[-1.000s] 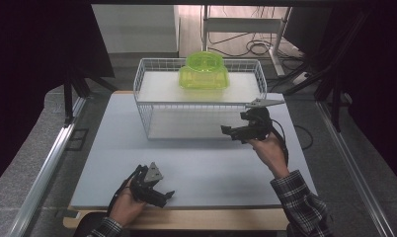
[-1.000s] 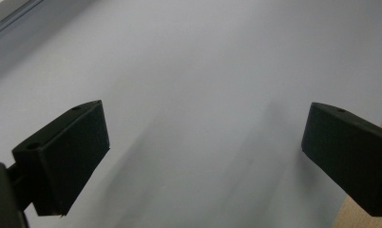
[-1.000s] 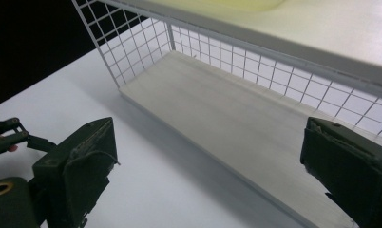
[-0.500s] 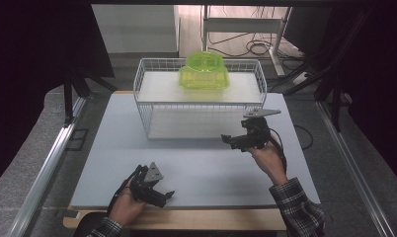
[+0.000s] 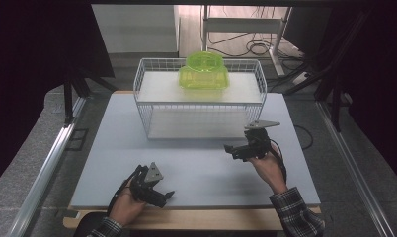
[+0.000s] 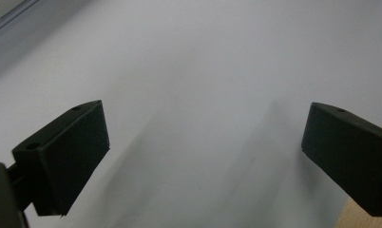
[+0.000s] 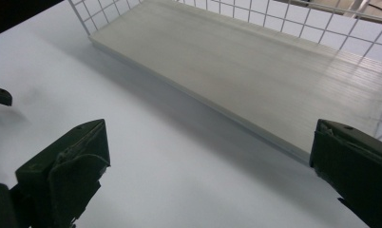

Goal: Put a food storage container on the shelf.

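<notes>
A neon green plastic container [image 5: 204, 74] sits on the top shelf of a white wire rack [image 5: 152, 111] at the back of the table. My right gripper [image 5: 232, 152] hovers low over the white mat, in front of the rack's right end and pointing left. Its jaws have just been opening, and they stand wide with nothing between them. In the right gripper view, the right gripper [image 7: 208, 161] looks at the rack's lower shelf board [image 7: 236, 66]. My left gripper [image 5: 166, 197] rests near the front edge, open and empty. Bare mat lies between the jaws of the left gripper [image 6: 203, 142].
The white mat [image 5: 196, 168] covers the table from the rack to the wooden front edge [image 5: 196, 219]. Metal rails [image 5: 48, 163] run along both sides. Cables and stand legs [image 5: 251, 47] lie on the floor behind the rack.
My right hand has come down and toward the person, from beside the rack's right end to low over the mat. The left hand has stayed put.
</notes>
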`<action>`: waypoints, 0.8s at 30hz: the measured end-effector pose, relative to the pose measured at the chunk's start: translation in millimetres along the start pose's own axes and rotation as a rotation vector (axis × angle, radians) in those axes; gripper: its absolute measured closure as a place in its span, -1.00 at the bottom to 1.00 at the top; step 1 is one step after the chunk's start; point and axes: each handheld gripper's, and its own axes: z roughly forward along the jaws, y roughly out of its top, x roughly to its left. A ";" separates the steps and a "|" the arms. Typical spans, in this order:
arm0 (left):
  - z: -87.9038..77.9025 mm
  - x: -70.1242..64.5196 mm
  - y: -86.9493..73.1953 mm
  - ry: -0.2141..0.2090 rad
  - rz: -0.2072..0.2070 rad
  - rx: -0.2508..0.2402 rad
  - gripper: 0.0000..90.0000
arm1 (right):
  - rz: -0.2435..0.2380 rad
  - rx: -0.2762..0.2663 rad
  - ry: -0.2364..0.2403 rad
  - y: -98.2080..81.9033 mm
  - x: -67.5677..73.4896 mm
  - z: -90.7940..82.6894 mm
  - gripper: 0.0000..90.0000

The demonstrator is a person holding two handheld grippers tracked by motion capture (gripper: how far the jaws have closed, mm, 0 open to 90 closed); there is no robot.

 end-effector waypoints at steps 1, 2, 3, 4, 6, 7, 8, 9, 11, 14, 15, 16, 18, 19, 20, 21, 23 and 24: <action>0.0 0.0 0.0 0.000 0.000 0.000 -0.96 | 0.003 -0.002 -0.002 -2.2 0.1 -0.5 -1.00; -0.1 0.0 0.0 -0.001 0.000 -0.001 -0.96 | 0.004 -0.002 -0.005 -5.2 0.0 -1.3 -1.00; -0.2 0.0 0.0 0.000 0.001 -0.001 -0.96 | 0.004 -0.002 -0.005 -5.2 0.0 -1.3 -1.00; -0.2 -0.1 0.0 0.000 0.001 -0.001 -0.96 | 0.002 -0.003 -0.009 -8.8 -0.1 -2.3 -1.00; -0.3 -0.2 0.1 0.000 0.002 -0.002 -0.96 | 0.000 -0.004 -0.009 -11.2 -0.1 -2.9 -1.00; -0.3 -0.3 0.1 0.000 0.003 -0.002 -0.96 | 0.003 -0.004 -0.009 -14.7 -0.3 -3.6 -1.00; -0.3 -0.3 0.1 0.000 0.003 -0.002 -0.96 | 0.006 -0.002 -0.010 -16.8 -0.3 -3.9 -1.00; -0.3 -0.4 0.1 0.000 0.003 -0.002 -0.96 | 0.006 -0.002 -0.010 -16.8 -0.3 -3.9 -1.00; -0.2 -0.5 0.2 0.000 0.003 -0.002 -0.96 | 0.008 0.001 -0.012 -20.8 -0.7 -4.2 -1.00; -0.4 -0.6 0.2 0.001 0.004 -0.003 -0.96 | 0.006 0.010 -0.020 -28.1 -0.2 -4.3 -1.00; -0.4 -0.6 0.2 0.001 0.004 -0.003 -0.96 | 0.003 0.014 -0.020 -30.4 0.2 -4.7 -1.00; -0.5 -0.6 0.1 0.001 0.004 -0.004 -0.96 | 0.005 0.016 -0.021 -31.9 0.6 -5.0 -1.00; -0.5 -0.6 0.1 0.001 0.004 -0.004 -0.96 | 0.001 0.014 -0.024 -34.0 0.8 -5.2 -1.00; -0.5 -0.6 0.1 0.001 0.004 -0.004 -0.96 | 0.000 0.017 -0.027 -36.0 1.0 -5.9 -1.00; -0.5 -0.8 0.2 0.001 0.005 -0.004 -0.96 | -0.002 0.022 -0.033 -40.4 1.7 -7.8 -1.00; -0.5 -0.8 0.2 0.001 0.005 -0.004 -0.96 | -0.002 0.022 -0.033 -40.4 1.7 -7.8 -1.00; -0.5 -0.9 0.2 0.000 0.005 -0.004 -0.96 | -0.003 0.024 -0.037 -44.6 1.8 -9.9 -1.00; -0.4 -1.0 0.2 -0.001 0.005 -0.005 -0.96 | -0.002 0.029 -0.040 -48.8 2.0 -11.8 -1.00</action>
